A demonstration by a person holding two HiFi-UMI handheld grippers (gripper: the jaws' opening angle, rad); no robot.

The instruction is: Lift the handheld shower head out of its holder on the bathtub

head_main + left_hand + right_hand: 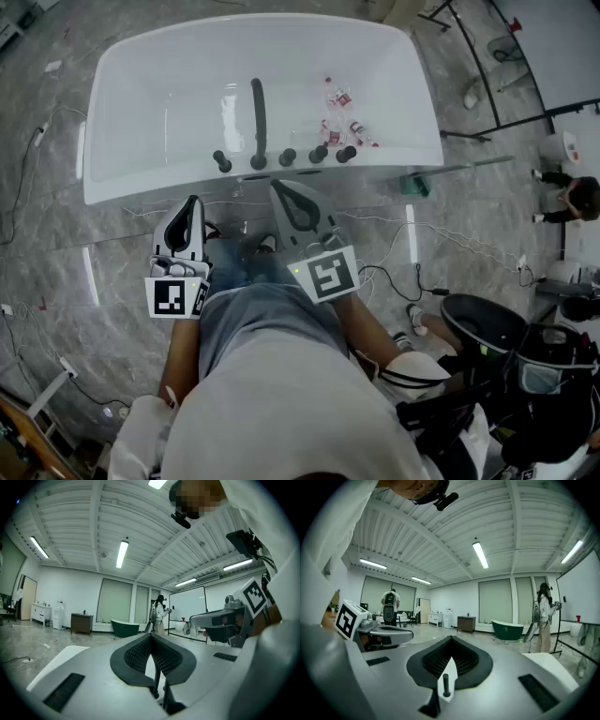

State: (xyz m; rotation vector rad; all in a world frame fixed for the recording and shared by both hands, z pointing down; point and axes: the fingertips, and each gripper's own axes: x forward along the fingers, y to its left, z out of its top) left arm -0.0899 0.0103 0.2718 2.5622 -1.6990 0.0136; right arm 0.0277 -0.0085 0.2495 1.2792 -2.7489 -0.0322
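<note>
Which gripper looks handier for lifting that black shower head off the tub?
Right, probably. The right gripper sits nearer the tub rim, its tip close to the shower head; the left gripper hangs further back and off to the side. Both are shut.

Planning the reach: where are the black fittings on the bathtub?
Head view: the black fittings line the near rim of the bathtub, centre, just beyond the left tool and right tool.

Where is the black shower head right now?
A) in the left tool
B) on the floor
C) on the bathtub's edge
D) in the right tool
C: the shower head sits at the rim of the bathtub, while the left tool and the right tool are shut, empty and short of the tub.
</note>
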